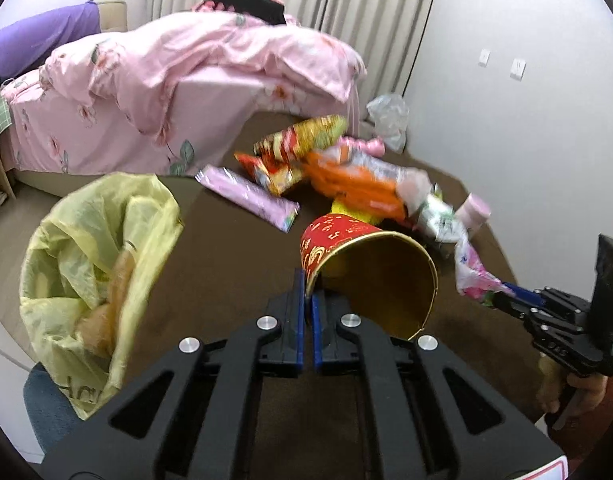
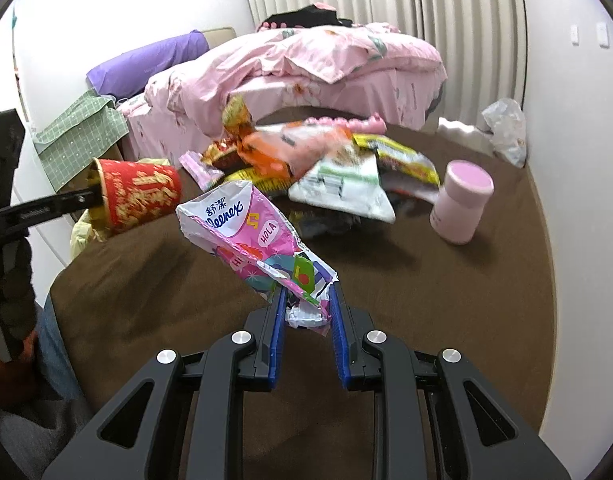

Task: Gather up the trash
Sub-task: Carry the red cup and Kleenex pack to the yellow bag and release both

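Left gripper (image 1: 308,292) fingers clamp only the thin rim of the red paper cup (image 1: 346,252), held above the desk's (image 1: 234,264) near-left part; it could slip before the yellow trash bag (image 1: 94,248) off the desk's left edge. Right gripper (image 2: 306,300) fingers pinch a crumpled Kleenex wrapper (image 2: 246,232); snack wrappers (image 2: 306,152) and a pink jar (image 2: 462,200) crowd the far side.

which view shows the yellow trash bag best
The left wrist view: the yellow trash bag sits open beside the left gripper, mouth and contents visible. The right wrist view shows only a pale yellow sliver below the red cup.
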Demonstrator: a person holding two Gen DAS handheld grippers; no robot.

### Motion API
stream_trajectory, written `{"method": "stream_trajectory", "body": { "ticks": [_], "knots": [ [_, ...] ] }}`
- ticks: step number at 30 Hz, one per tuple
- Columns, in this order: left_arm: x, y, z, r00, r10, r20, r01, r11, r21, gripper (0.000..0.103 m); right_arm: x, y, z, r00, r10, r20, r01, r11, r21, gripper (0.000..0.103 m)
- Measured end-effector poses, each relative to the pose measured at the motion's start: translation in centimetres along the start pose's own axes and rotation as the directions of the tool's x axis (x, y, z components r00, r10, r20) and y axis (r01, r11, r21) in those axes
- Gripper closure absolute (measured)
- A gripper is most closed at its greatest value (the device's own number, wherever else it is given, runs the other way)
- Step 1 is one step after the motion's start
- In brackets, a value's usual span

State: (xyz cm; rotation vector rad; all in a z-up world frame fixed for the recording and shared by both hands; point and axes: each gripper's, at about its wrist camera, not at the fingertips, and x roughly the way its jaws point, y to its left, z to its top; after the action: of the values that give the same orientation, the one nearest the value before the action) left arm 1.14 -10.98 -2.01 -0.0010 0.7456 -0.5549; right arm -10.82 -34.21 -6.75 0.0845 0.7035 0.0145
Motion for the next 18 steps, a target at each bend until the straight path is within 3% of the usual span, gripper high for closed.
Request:
{"method": "stream_trajectory", "body": {
  "ticks": [4,7,12,15,18],
  "knots": [
    [-2.9,2.9,2.1,0.993,0.093,0.072,-0.091,0.995,-0.029,0.1,0.2,1.8,3.3,0.998,0.046,0.033,-0.044,0.997,-0.056,0.082],
    [-6.4,7.0,4.3,0.961,0.235,0.146,-0.224,0.971,-0.087,0.1,1.6,5.0,6.8,0.995,0.091,0.036,-0.085,0.987,-0.139,0.082],
    [-9.9,11.8,6.8,0.926,0.328,0.187,-0.303,0.941,-0.149,0.1,7.7,12.9,11.7,0.966,0.253,-0.044,-0.256,0.935,-0.244,0.082],
    [-9.6,14.5,6.8,0.932,0.322,0.167,-0.287,0.936,-0.205,0.1,12.2,17.8,12.8,0.93,0.342,-0.138,-0.367,0.886,-0.281,0.082],
    [-7.8,16.6,6.0,0.945,0.302,0.125,-0.268,0.935,-0.234,0.1,15.9,21.4,13.2,0.899,0.376,-0.225,-0.432,0.847,-0.309,0.082]
  ]
}}
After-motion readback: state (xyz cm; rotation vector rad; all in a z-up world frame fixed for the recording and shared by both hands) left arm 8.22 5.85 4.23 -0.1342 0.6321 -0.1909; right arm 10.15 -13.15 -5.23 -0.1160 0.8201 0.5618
